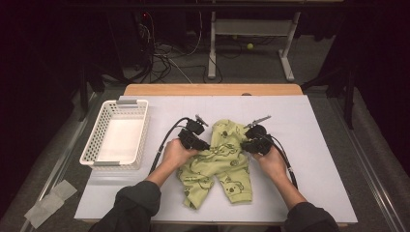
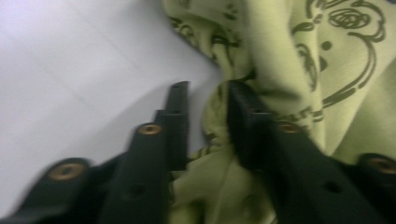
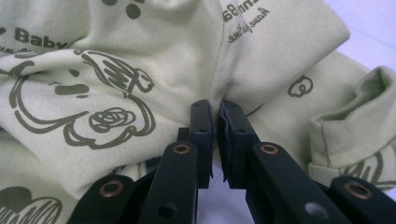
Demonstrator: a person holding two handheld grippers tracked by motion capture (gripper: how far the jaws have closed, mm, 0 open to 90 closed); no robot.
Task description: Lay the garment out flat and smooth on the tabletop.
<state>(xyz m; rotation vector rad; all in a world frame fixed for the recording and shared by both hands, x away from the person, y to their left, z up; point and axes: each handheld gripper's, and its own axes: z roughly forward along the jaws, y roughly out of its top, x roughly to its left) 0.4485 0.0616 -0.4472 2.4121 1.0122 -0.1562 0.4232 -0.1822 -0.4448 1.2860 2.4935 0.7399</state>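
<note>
A pale green baby garment (image 1: 220, 166) printed with dark cartoon animals lies crumpled on the white mat (image 1: 314, 125), its two legs pointing toward the person. My left gripper (image 1: 205, 145) is at the garment's left edge. In the left gripper view a fold of the green cloth (image 2: 289, 56) stands between the jaws of my left gripper (image 2: 205, 86); the far jaw touches it, and a sliver of mat shows beside the near jaw's tip. My right gripper (image 1: 243, 144) is at the garment's right edge. My right gripper (image 3: 215, 105) has its jaws almost together, pinching a thin edge of the cloth (image 3: 154, 56).
A white perforated basket (image 1: 92, 140) stands on the mat's left part, with nothing in it. The wooden table edge (image 1: 212, 89) runs along the back. Bare mat lies right of the garment and behind it. Cables and a desk frame are on the floor beyond.
</note>
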